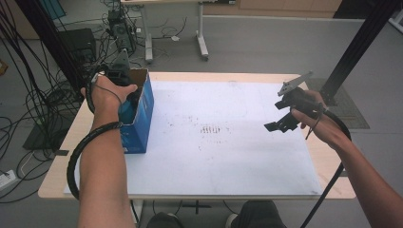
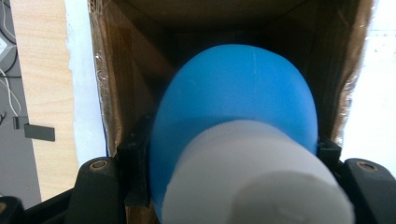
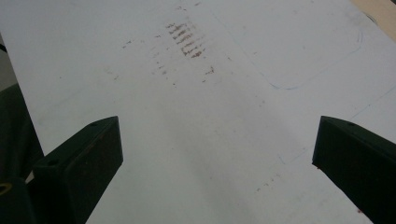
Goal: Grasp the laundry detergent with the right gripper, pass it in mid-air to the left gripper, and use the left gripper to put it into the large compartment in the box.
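Note:
A blue bottle (image 2: 238, 98) with a white cap (image 2: 254, 177) sits between the jaws of my left gripper (image 2: 233, 154), which is shut on it. The bottle hangs inside an open cardboard box (image 2: 126, 79), brown inside and blue outside (image 1: 141, 121), at the table's left. In the high view the left gripper (image 1: 127, 97) points down into the box mouth, the hand covering most of it. My right gripper (image 1: 280, 124) hovers over the right side of the white sheet (image 1: 214, 156). Its jaws stand wide open (image 3: 217, 154) with nothing between them.
The white sheet (image 3: 210, 102) covers most of the wooden table (image 1: 59, 178) and has brown smudges (image 1: 211, 129) at its middle. Cables (image 1: 28, 95) lie on the floor at the left. A black frame post (image 1: 363, 40) rises at the right. Another table's legs (image 1: 202, 42) stand behind.

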